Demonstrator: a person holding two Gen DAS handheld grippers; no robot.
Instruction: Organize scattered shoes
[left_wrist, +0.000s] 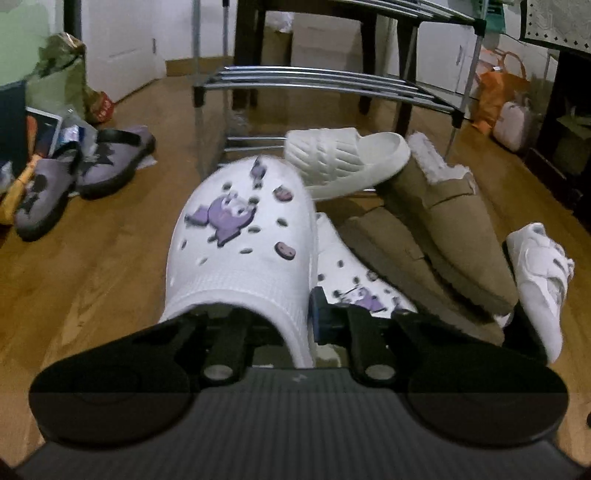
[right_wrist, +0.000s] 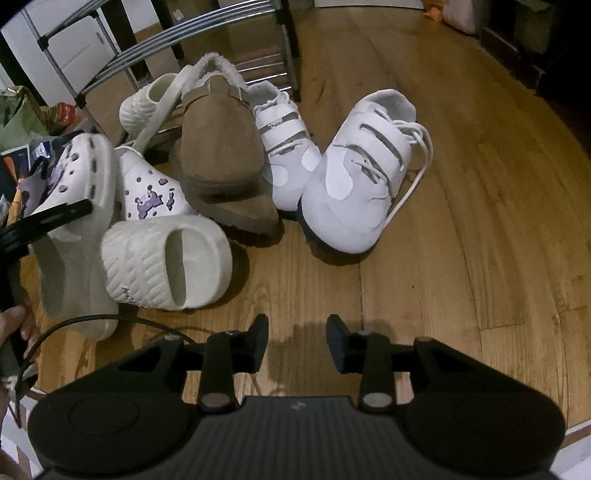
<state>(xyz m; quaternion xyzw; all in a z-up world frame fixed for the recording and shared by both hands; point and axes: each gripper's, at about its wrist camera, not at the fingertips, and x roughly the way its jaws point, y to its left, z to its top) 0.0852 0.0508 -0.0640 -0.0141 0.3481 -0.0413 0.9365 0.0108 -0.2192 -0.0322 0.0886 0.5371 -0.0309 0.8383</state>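
Left hand-held gripper (left_wrist: 280, 325) clamped on the heel rim of a white clog (left_wrist: 240, 254), one finger inside the opening, the other outside against the wall. Clog pointing away from the camera, toe toward the metal shoe rack (left_wrist: 317, 79), purple charms dotting its perforated foam upper.

Right hand-held gripper (right_wrist: 297, 341) partly open, nothing between the pads, held over bare wooden floor (right_wrist: 461, 221) just short of the pile.

Heaped in front of the rack: a second white clog (right_wrist: 155, 188) with matching charms, wedged under the held one; two tan suede slippers (left_wrist: 454, 229) with fleecy lining, one lying across the other; a quilted white slide (left_wrist: 343, 155) tipped against the rack's lowest bars, its mate (right_wrist: 166, 258) nearest the right gripper, open end facing the camera. Right of the slippers, two white strap sneakers (right_wrist: 354, 177), laces trailing over the boards.

Well apart on the left, a pair of grey-purple clogs (left_wrist: 85, 177) beside bags and clutter. Behind the rack, dark furniture legs (left_wrist: 247, 51) and cardboard boxes.
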